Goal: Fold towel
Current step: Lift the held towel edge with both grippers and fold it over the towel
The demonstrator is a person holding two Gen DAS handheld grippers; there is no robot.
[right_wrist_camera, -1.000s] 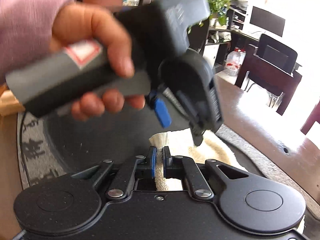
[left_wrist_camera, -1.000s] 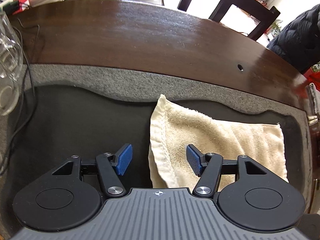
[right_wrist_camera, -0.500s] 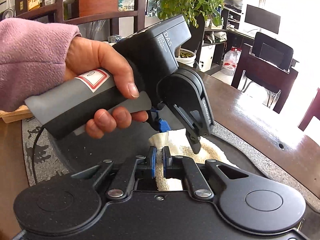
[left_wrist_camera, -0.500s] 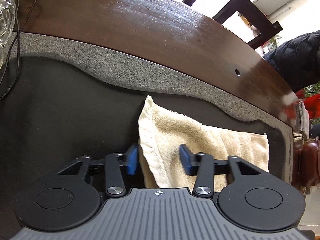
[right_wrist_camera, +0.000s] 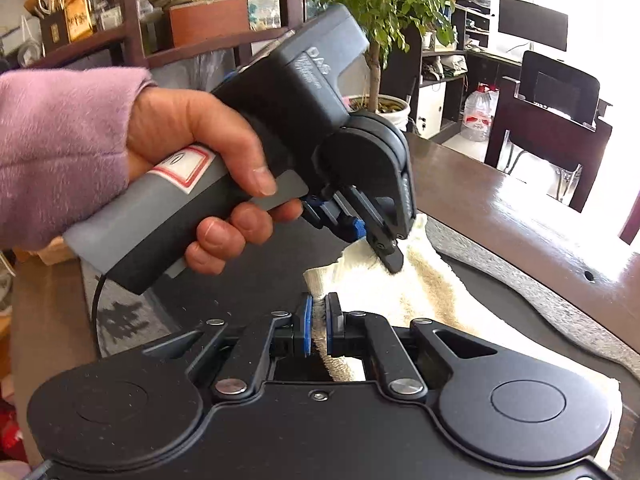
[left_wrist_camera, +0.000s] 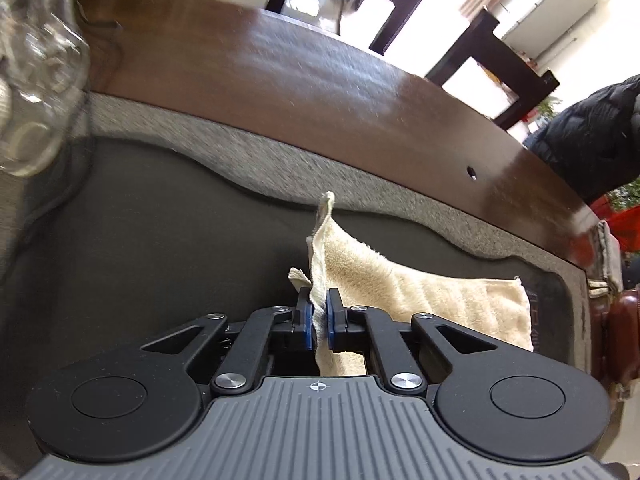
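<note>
A cream terry towel (left_wrist_camera: 432, 300) lies on a dark mat (left_wrist_camera: 160, 240) on a brown wooden table (left_wrist_camera: 320, 80). My left gripper (left_wrist_camera: 318, 322) is shut on the towel's left edge, which stands up pinched between the blue pads. In the right wrist view my right gripper (right_wrist_camera: 317, 326) is shut on another part of the same edge of the towel (right_wrist_camera: 424, 284). The left gripper (right_wrist_camera: 386, 246), held by a hand in a purple sleeve, grips the towel just beyond it.
A glass jar (left_wrist_camera: 36, 80) stands at the mat's far left with a cable beside it. Dark chairs (left_wrist_camera: 492, 52) stand behind the table. A black jacket (left_wrist_camera: 592, 140) hangs at right. Shelves and a potted plant (right_wrist_camera: 384, 12) are behind.
My left gripper moved onto the towel's left edge, closed on it and lifted it slightly. My right gripper stayed shut on the towel.
</note>
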